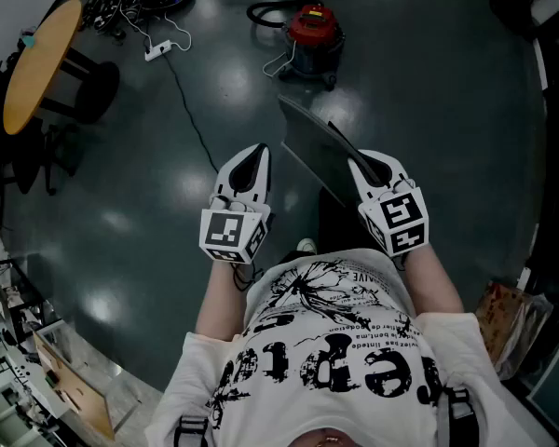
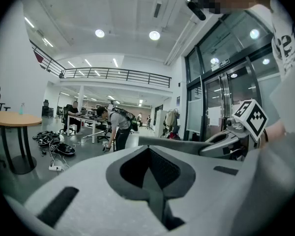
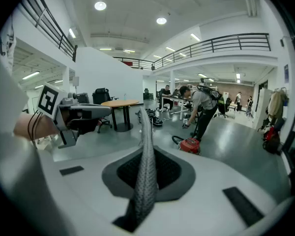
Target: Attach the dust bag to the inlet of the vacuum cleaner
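My right gripper [image 1: 364, 165] is shut on the near edge of the grey dust bag [image 1: 315, 145], a flat stiff sheet that sticks out ahead of it over the floor. In the right gripper view the dust bag [image 3: 146, 166] runs edge-on between the jaws. The red vacuum cleaner [image 1: 313, 33] stands on the floor farther ahead, and the right gripper view shows the vacuum cleaner [image 3: 190, 144] low and right of the bag. My left gripper [image 1: 257, 153] is shut and holds nothing, level with the right one and left of the bag.
A round wooden table [image 1: 37, 63] stands at the far left, with a tangle of cables and a power strip [image 1: 158, 50] beyond it and a cord trailing across the dark floor. A person [image 3: 202, 107] bends over behind the vacuum. Glass doors [image 2: 221, 102] are at the right.
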A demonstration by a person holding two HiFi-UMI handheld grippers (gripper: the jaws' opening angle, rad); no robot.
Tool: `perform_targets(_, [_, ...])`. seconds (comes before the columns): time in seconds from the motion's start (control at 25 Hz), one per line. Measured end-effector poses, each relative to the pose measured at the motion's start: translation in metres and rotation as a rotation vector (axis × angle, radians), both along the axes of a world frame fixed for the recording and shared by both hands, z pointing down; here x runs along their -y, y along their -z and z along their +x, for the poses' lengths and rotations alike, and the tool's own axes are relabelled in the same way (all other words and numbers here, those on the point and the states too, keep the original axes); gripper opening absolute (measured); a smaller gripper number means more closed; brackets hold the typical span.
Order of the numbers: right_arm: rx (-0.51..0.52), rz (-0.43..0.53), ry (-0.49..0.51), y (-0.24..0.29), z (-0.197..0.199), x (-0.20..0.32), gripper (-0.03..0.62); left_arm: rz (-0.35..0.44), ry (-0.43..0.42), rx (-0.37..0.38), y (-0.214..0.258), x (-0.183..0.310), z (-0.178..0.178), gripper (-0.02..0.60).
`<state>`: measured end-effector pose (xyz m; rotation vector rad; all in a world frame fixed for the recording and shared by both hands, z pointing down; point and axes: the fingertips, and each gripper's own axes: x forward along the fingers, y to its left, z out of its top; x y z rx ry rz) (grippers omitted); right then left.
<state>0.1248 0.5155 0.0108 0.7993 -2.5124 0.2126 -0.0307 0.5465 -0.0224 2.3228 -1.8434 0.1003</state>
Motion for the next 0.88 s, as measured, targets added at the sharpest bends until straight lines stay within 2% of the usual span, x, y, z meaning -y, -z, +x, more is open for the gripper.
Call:
perform_targets(0.36, [-0.004, -0.042, 0.035, -0.025, -0.009, 0.151, 0.024, -0.037, 0.024, 0.021, -0.019, 0.152, -0.015, 0.002])
perform_targets(0.64, [-0.012, -0.111, 0.113, -0.050, -0.011, 0.271, 0.025, -0.083, -0.006, 0.056, -0.032, 0.289, -0.008, 0.002])
perform_targets(0.88, [-0.016, -0.129, 0.197, -0.079, -0.022, 0.342, 0.025, -0.125, 0.021, 0.046, -0.063, 0.367, -0.013, 0.002])
